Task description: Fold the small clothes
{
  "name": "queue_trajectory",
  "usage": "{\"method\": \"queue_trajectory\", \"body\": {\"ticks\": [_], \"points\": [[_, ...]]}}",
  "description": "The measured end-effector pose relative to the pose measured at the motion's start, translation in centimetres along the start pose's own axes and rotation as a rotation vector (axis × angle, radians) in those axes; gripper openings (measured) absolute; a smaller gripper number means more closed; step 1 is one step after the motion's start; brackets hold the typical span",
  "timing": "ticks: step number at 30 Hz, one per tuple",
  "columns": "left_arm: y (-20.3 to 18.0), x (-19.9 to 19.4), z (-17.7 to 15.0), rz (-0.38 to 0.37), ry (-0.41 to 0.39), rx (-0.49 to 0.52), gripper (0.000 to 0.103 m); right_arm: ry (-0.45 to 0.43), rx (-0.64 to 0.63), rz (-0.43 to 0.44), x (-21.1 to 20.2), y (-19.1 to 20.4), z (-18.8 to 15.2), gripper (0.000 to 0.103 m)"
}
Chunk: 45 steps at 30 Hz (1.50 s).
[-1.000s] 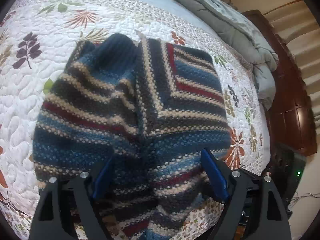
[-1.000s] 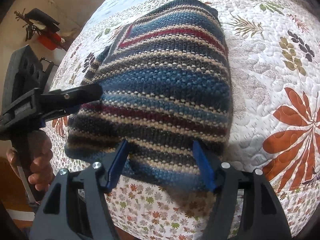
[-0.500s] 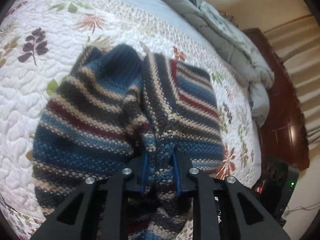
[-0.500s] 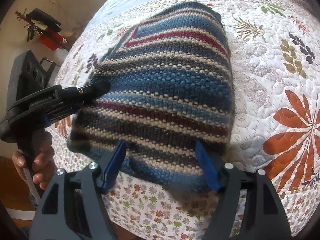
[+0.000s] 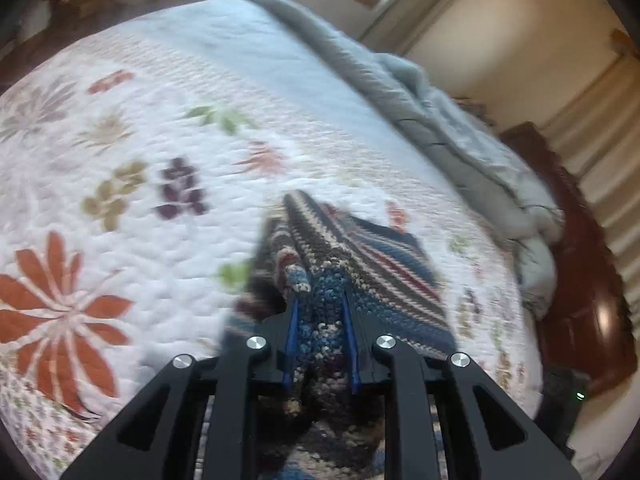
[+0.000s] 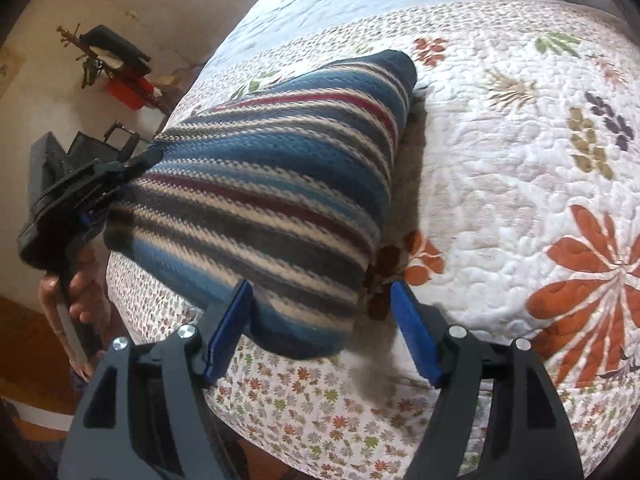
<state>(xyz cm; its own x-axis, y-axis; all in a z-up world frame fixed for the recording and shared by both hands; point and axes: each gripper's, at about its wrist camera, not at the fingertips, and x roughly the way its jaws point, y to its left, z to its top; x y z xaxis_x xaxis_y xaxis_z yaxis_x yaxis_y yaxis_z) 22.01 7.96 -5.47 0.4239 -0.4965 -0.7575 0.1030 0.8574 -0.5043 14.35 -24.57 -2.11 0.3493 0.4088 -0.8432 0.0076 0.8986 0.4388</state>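
Note:
A striped knitted garment (image 6: 280, 184) in blue, grey, cream and red lies on a floral quilt (image 6: 520, 160). My left gripper (image 5: 320, 300) is shut on a bunched edge of the striped garment (image 5: 384, 264) and lifts it off the quilt; it also shows in the right wrist view (image 6: 132, 168) at the garment's left side. My right gripper (image 6: 320, 292) is open, its blue pads on either side of the garment's near lower corner, not closed on it.
The quilt (image 5: 120, 152) covers a bed. A grey duvet (image 5: 460, 136) is heaped along the far side. A dark wooden headboard (image 5: 580, 280) stands at the right. A red box (image 6: 128, 92) and black gear sit on the floor left of the bed.
My left gripper closed on the garment's edge and raised it, pulling the fabric up off the quilt. The right gripper stayed open at the near corner.

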Motion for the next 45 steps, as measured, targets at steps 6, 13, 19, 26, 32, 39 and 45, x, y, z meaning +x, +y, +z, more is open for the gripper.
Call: {"method": "queue_trajectory", "body": {"ticks": [6, 13, 19, 26, 32, 39, 45], "points": [[3.9, 6.1, -1.4, 0.100, 0.184, -0.076, 0.022, 0.108, 0.025, -0.039, 3.8, -0.2, 0.1, 0.072], [2.1, 4.5, -1.3, 0.115, 0.166, 0.009, 0.027, 0.151, 0.026, -0.085, 4.6, -1.4, -0.3, 0.071], [1.9, 2.4, -0.9, 0.161, 0.108, 0.021, 0.028, 0.144, -0.001, -0.045, 3.1, -1.1, -0.3, 0.077], [1.5, 4.5, -1.4, 0.172, 0.170, 0.052, 0.045, 0.239, 0.111, 0.068, 5.8, -2.5, -1.1, 0.051], [1.1, 5.1, -2.0, 0.138, 0.189, 0.048, 0.048, 0.236, 0.150, 0.142, 4.1, -3.9, -0.9, 0.023], [-1.3, 7.0, -3.3, 0.118, 0.242, 0.123, 0.056, 0.206, 0.062, -0.006, 1.3, -4.1, -1.2, 0.020], [-1.9, 7.3, -3.6, 0.133, 0.235, 0.169, 0.061, 0.262, -0.001, -0.092, 3.9, -3.8, -2.4, 0.023]]}}
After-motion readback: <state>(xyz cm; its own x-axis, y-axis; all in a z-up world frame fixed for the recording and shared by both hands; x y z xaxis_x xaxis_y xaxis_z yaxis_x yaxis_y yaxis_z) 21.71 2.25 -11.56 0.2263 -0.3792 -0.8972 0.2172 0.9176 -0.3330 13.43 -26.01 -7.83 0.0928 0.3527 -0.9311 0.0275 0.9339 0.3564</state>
